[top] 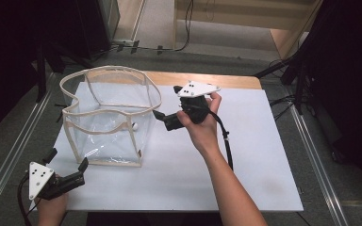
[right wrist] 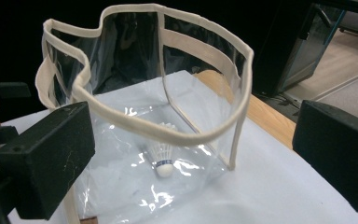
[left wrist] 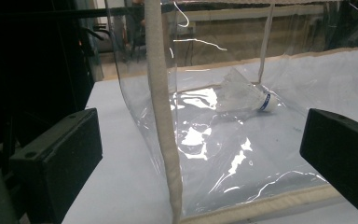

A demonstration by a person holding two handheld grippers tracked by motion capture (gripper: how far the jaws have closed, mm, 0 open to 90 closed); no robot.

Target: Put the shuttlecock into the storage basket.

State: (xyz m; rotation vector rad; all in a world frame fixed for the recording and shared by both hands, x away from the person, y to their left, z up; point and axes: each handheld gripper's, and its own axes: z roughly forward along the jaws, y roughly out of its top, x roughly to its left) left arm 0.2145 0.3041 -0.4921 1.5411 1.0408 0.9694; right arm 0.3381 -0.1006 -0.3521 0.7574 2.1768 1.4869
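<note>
A clear plastic bag (top: 108, 117) with cream fabric trim stands upright and open-topped on the left half of the white board (top: 264, 155). A white shuttlecock (top: 134, 126) lies on the bag's bottom, near its right wall. My right gripper (top: 165, 120) hangs just right of the bag near its rim, open, with nothing between the jaws. In the right gripper view the shuttlecock (right wrist: 163, 161) lies below the rim (right wrist: 168, 133). My left gripper (top: 67, 160) rests open at the board's near left corner, facing the bag's corner seam (left wrist: 161, 116) and the shuttlecock (left wrist: 244, 95) behind the plastic.
A wooden tabletop strip (top: 207, 77) shows behind the board. Metal rails (top: 318, 160) run along both sides of the table. Dark stands and cables crowd the floor at the back and right. The right gripper's cable (top: 227, 141) trails over the board.
</note>
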